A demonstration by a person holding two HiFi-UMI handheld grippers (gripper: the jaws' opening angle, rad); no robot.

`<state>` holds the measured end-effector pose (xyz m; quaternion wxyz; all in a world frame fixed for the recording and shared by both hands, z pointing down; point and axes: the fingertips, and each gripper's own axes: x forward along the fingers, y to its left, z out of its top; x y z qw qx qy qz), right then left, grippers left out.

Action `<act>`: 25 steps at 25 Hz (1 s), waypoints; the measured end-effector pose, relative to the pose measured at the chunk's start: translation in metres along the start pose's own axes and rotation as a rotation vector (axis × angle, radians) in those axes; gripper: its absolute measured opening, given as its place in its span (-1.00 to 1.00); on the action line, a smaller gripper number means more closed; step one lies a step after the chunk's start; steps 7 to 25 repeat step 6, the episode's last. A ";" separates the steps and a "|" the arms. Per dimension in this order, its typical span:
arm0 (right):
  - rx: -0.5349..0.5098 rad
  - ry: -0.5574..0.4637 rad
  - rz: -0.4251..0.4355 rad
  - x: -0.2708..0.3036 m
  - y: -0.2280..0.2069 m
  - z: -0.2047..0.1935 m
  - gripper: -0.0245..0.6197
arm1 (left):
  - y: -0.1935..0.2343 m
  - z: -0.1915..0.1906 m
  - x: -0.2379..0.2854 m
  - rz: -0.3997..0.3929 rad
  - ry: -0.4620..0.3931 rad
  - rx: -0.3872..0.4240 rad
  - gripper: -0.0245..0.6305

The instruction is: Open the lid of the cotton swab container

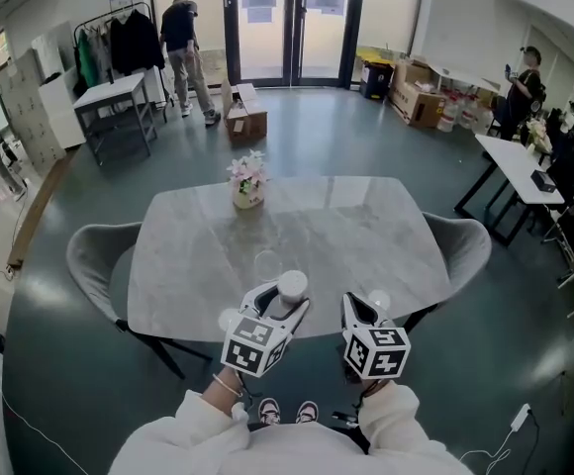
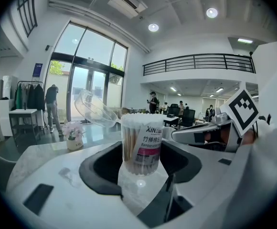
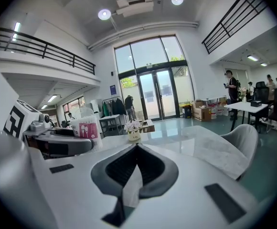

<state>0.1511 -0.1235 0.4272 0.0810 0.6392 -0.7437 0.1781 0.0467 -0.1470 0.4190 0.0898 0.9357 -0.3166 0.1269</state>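
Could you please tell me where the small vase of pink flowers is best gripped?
Probably across the pale, rounded vase body, coming level from the side: it stands upright on the grey marble table, and the pink flowers spread above its mouth.

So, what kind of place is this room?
Probably a large open-plan office or studio hall. It has tall glass doors, a railed mezzanine above, and work tables with cardboard boxes along the walls.
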 end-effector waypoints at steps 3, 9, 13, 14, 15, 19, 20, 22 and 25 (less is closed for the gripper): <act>-0.004 -0.004 -0.003 0.000 0.001 0.003 -0.74 | 0.001 0.001 -0.001 -0.001 0.000 0.004 -0.18; -0.007 -0.005 -0.004 0.002 0.001 0.004 -0.74 | 0.005 0.001 -0.002 0.001 -0.002 0.004 -0.18; -0.007 -0.005 -0.004 0.002 0.001 0.004 -0.74 | 0.005 0.001 -0.002 0.001 -0.002 0.004 -0.18; -0.007 -0.005 -0.004 0.002 0.001 0.004 -0.74 | 0.005 0.001 -0.002 0.001 -0.002 0.004 -0.18; -0.007 -0.005 -0.004 0.002 0.001 0.004 -0.74 | 0.005 0.001 -0.002 0.001 -0.002 0.004 -0.18; -0.007 -0.005 -0.004 0.002 0.001 0.004 -0.74 | 0.005 0.001 -0.002 0.001 -0.002 0.004 -0.18; -0.007 -0.005 -0.004 0.002 0.001 0.004 -0.74 | 0.005 0.001 -0.002 0.001 -0.002 0.004 -0.18; -0.007 -0.005 -0.004 0.002 0.001 0.004 -0.74 | 0.005 0.001 -0.002 0.001 -0.002 0.004 -0.18; -0.007 -0.005 -0.004 0.002 0.001 0.004 -0.74 | 0.005 0.001 -0.002 0.001 -0.002 0.004 -0.18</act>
